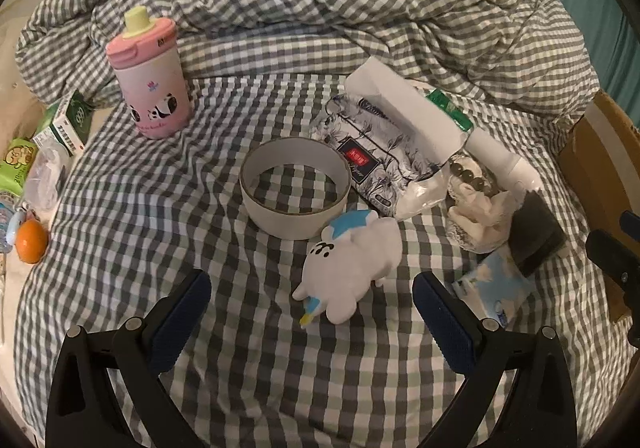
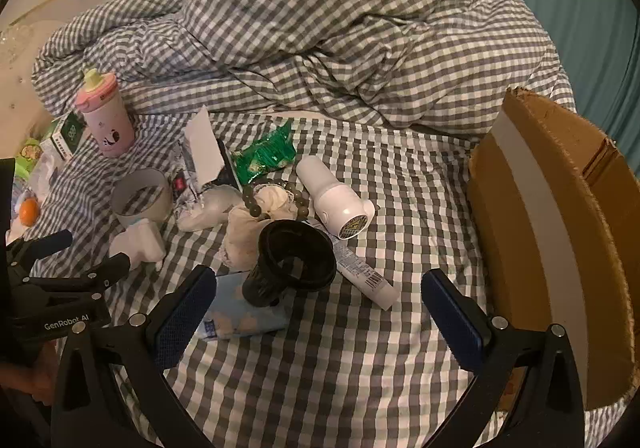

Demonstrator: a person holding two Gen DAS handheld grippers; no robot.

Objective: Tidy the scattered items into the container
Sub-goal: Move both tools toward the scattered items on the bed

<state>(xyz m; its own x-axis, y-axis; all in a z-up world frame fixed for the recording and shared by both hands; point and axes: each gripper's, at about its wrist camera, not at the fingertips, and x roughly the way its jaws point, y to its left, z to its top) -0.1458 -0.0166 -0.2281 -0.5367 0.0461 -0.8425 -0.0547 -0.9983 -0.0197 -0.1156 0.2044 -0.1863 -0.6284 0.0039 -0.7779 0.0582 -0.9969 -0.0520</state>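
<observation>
Scattered items lie on a checked bedsheet. In the left wrist view my left gripper stands open, with a white and blue plush toy lying between and just beyond its fingers, untouched. Behind the toy sits a white tape ring, a floral tissue pack and a pink panda bottle. In the right wrist view my right gripper is open and empty, just short of a black cup-like object on a blue tissue pack. The cardboard box stands at the right.
A white cylinder device, a white tube, a bead bracelet on crumpled cloth and a green snack packet lie mid-bed. A rumpled checked duvet fills the back. An orange and small boxes sit at the left edge.
</observation>
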